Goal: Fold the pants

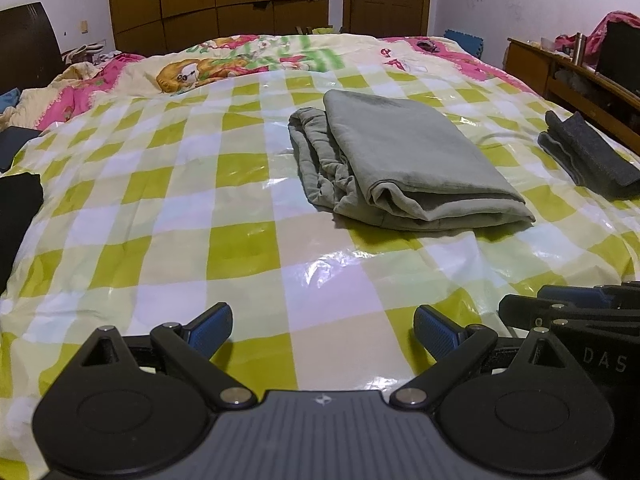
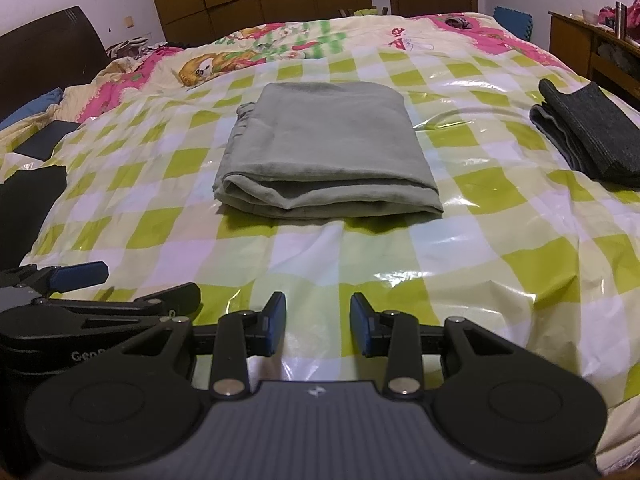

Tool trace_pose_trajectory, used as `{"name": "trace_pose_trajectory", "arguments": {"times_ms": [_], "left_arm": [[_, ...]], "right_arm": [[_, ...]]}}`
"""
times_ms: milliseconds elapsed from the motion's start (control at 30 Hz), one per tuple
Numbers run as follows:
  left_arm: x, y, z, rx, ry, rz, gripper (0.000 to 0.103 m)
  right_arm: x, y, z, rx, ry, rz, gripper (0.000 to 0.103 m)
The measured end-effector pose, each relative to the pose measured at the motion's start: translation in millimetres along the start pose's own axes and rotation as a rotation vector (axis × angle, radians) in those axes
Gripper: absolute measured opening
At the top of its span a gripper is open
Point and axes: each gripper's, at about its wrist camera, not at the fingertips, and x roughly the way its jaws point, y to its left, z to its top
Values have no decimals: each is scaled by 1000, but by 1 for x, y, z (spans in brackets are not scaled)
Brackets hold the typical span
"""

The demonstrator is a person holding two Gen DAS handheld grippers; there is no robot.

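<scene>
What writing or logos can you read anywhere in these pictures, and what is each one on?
"DAS": pale letters on the black body of the right gripper, at the right edge of the left view; cut off there.
"Gen": pale letters on the black body of the left gripper, at the left edge of the right view; the rest is hidden.
The bedspread shows cartoon pictures only, no readable words.

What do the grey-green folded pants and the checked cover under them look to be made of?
Grey-green pants: soft woven or knit cloth, likely cotton, matte; it shows limp rounded folds and a gathered waistband, with no shine.
Checked cover: thin plastic sheeting, glossy; it throws bright glare patches and holds sharp crinkles.
</scene>
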Motion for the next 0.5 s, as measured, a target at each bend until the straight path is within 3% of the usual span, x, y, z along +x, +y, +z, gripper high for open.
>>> {"name": "trace_pose_trajectory", "arguments": {"times_ms": [500], "left_arm": [[0,0,0,-1,-1,-1,103]], "right_arm": [[0,1,-1,-2,1,-2,37]]}}
